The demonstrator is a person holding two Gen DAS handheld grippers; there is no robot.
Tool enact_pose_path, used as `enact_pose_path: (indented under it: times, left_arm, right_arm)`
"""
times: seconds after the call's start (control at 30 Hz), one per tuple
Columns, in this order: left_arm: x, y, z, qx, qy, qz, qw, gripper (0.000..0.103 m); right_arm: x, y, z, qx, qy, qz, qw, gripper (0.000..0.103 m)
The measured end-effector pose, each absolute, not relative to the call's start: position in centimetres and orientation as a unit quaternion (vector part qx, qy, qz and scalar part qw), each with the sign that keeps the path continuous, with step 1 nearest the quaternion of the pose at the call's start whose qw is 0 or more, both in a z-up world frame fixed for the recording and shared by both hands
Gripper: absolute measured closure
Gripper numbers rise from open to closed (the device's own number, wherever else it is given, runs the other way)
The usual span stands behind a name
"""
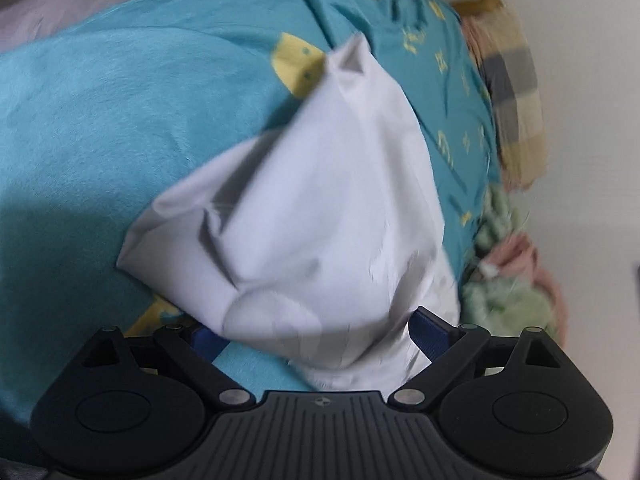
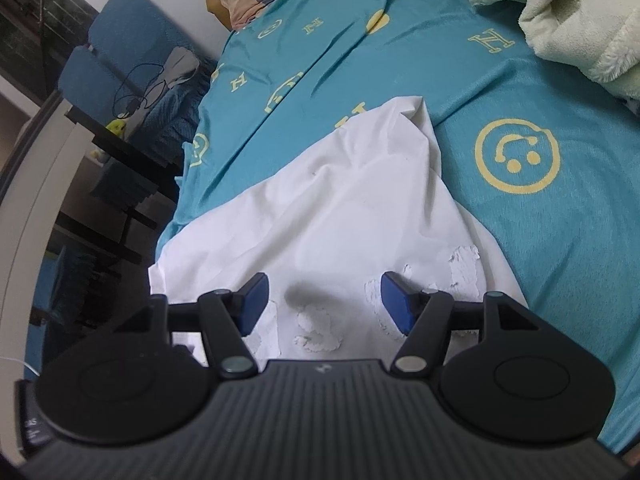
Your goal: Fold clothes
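White garment (image 2: 320, 216): is being spread out on the teal bed sheet (image 2: 540, 260), bunched and creased, with a worn white print near the close edge.
Left gripper (image 1: 316, 340): is being covered by the white cloth (image 1: 304, 224); blue pads (image 1: 430, 334) are being seen at both sides of it, and a grip cannot be told.
Right gripper (image 2: 324, 304): is being held wide apart just over the garment, with nothing being pinched.
Green fluffy blanket (image 2: 580, 28): is being kept at the far corner.
Checked pillow (image 1: 514, 88): is being kept by the wall.
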State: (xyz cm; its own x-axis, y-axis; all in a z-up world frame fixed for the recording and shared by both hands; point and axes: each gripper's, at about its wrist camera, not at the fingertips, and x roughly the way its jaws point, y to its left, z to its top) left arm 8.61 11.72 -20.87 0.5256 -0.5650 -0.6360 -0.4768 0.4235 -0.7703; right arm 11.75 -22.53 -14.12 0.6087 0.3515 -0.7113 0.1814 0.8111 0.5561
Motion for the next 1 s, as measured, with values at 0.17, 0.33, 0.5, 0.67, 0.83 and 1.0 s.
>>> enact_pose_path:
  times: [0.17,0.33,0.5,0.67,0.83,1.0]
  left_arm:
    - [7.9,12.6,-21.5,-0.565,0.464,-0.011,0.682,0.023]
    - [7.2,12.5,-21.5,-0.558,0.464,-0.008,0.688,0.025]
    - [7.1,12.6,-21.4,-0.556,0.468,-0.009,0.686,0.022]
    - [7.8,12.8,-21.0,-0.552,0.453,0.004,0.7,0.037]
    - [7.8,12.5,-19.5,-0.533,0.433,0.003,0.727,0.062]
    - [8.0,12.2,-18.0,-0.524,0.41,-0.005,0.746,0.073]
  right_arm:
    - [11.0,-23.6,-13.4,0.351,0.418,0.055,0.836,0.036]
    - [10.2,-24.5,-12.3,0.402,0.383,0.076,0.828,0.036]
    - [10.1,-24.3,-12.2,0.426,0.386,0.099,0.812,0.036]
    - [9.2,-22.2,-13.0,0.492,0.414,0.179,0.745,0.036]
    - [8.2,-19.0,-16.2,0.557,0.461,0.208,0.659,0.036]
    - [8.0,-17.9,-20.4,0.624,0.495,0.172,0.58,0.028]
